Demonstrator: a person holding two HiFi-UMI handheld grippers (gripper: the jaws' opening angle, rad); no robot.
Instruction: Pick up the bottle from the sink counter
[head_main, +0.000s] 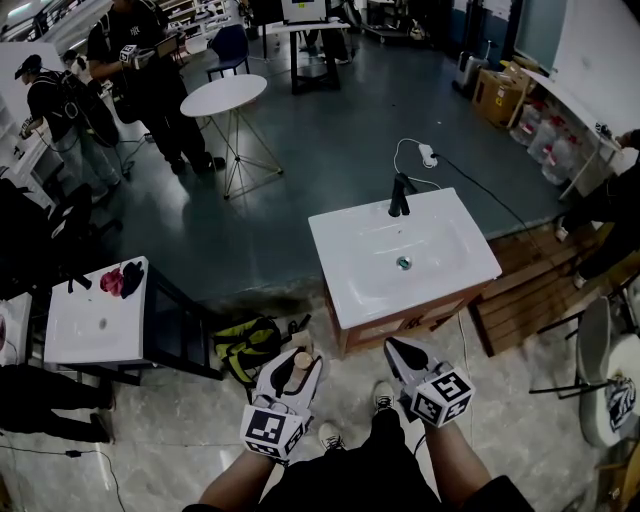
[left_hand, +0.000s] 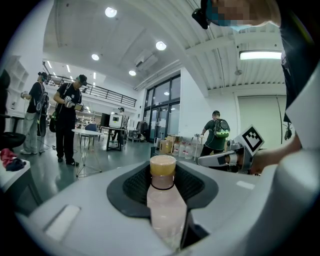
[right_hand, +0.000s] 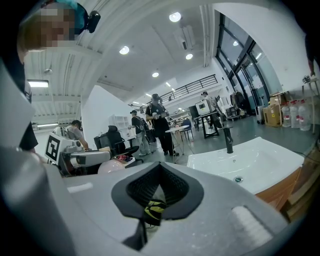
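Observation:
A bottle (left_hand: 164, 202) with a tan cap and pale pink body stands upright between my left gripper's jaws, which press on its sides. In the head view my left gripper (head_main: 294, 370) sits low at the centre left, held near the person's legs, with the bottle's cap (head_main: 303, 359) showing between the jaws. My right gripper (head_main: 396, 346) is beside it with its jaws together and nothing in them; only a narrow slit (right_hand: 158, 176) shows between its pads. The white sink counter (head_main: 450, 232) with a black faucet (head_main: 400, 195) stands just ahead of both grippers.
A yellow-and-black bag (head_main: 248, 346) lies on the floor left of the sink cabinet. A small white table (head_main: 92, 322) with red and black items is at the left, a round table (head_main: 225, 96) farther back. Wooden pallets (head_main: 540, 285) lie at the right. People stand at the back left.

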